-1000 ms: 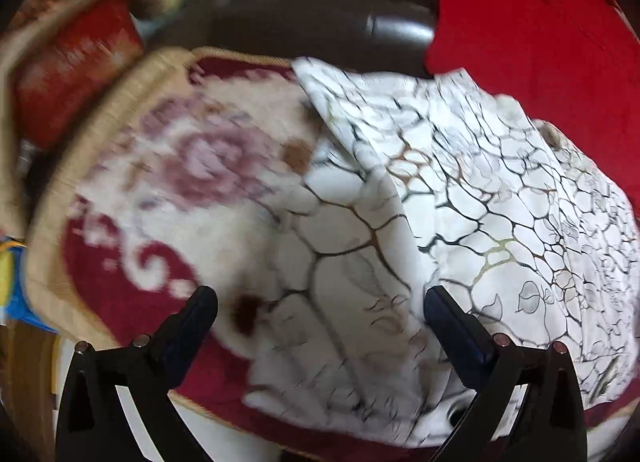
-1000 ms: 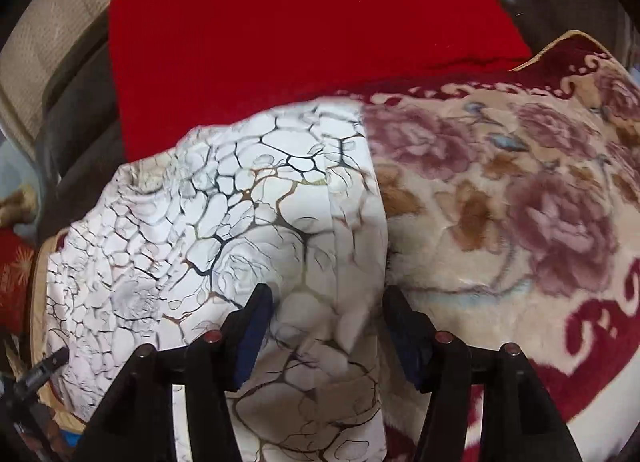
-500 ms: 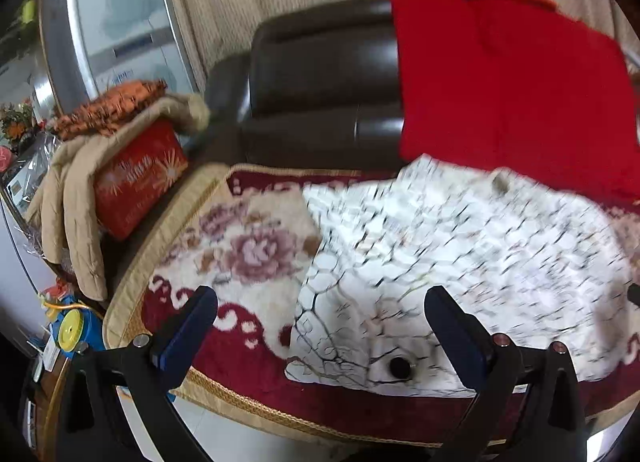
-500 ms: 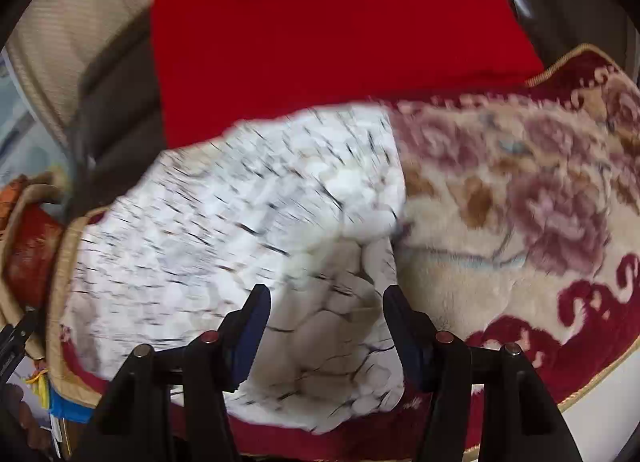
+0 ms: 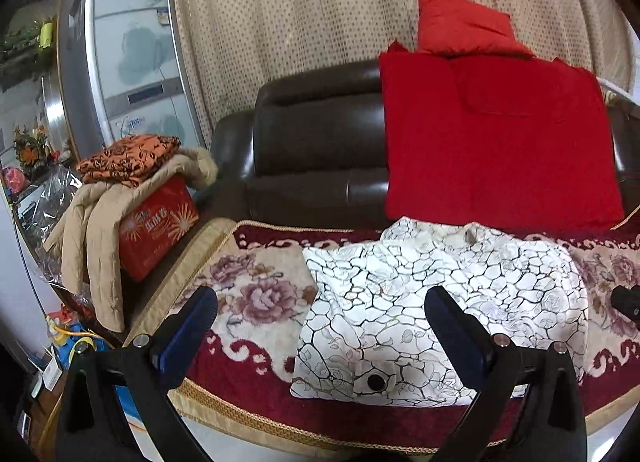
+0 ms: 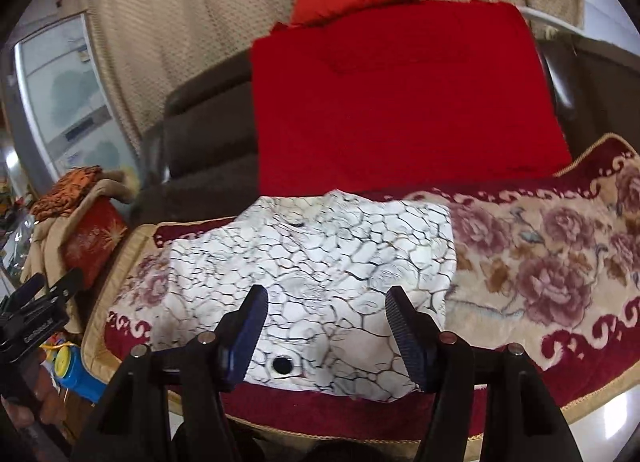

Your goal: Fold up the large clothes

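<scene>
A white garment with a dark crackle pattern point(image 5: 432, 302) lies folded into a rough rectangle on a floral red and cream blanket point(image 5: 256, 294) over the sofa seat. A black button shows near its front edge. It also shows in the right wrist view point(image 6: 320, 262). My left gripper point(image 5: 320, 314) is open and empty, held back in front of the garment's left part. My right gripper point(image 6: 326, 314) is open and empty, held back in front of the garment's front edge. Neither gripper touches the cloth.
A dark leather sofa back point(image 5: 316, 141) carries a red cloth point(image 5: 496, 133) and a red cushion point(image 5: 460, 25). At the left a red box point(image 5: 156, 225) bears a beige coat and an orange cloth. A fridge point(image 5: 128, 61) and curtain stand behind.
Both grippers have pulled back and up from the garment, so the whole sofa and room come into view. The garment stays lying folded on the blanket.
</scene>
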The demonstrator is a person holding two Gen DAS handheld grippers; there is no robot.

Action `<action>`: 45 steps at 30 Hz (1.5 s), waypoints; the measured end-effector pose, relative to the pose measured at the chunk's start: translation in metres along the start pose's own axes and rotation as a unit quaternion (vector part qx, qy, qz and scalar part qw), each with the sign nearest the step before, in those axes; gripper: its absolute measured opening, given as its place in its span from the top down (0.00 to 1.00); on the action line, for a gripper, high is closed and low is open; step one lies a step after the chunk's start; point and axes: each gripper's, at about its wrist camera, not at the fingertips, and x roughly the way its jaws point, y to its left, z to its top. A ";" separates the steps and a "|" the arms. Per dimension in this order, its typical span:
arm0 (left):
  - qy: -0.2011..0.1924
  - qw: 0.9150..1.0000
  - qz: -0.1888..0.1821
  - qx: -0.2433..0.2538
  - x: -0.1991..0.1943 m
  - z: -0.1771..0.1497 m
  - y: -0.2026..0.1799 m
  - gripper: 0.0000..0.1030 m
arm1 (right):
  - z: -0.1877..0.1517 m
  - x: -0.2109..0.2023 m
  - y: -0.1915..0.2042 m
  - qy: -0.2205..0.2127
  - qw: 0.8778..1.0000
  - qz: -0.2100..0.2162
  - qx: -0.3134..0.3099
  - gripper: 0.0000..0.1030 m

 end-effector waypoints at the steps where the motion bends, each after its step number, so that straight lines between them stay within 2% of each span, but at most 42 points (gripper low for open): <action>1: -0.003 1.000 0.000 0.000 -0.002 0.001 0.001 0.00 | 0.000 -0.002 0.002 -0.001 1.000 0.003 -0.001 0.37; 8: -0.019 1.000 0.006 0.000 -0.009 0.004 0.005 0.00 | 0.000 -0.003 0.015 -0.005 1.000 0.017 -0.004 0.37; 19: -0.010 1.000 0.009 0.001 -0.001 0.002 0.006 0.00 | -0.002 0.005 0.021 0.001 1.000 0.021 -0.009 0.37; 45: 0.027 0.999 0.001 0.024 0.050 0.001 -0.027 0.00 | 0.001 0.052 -0.012 0.028 0.999 -0.003 0.018 0.37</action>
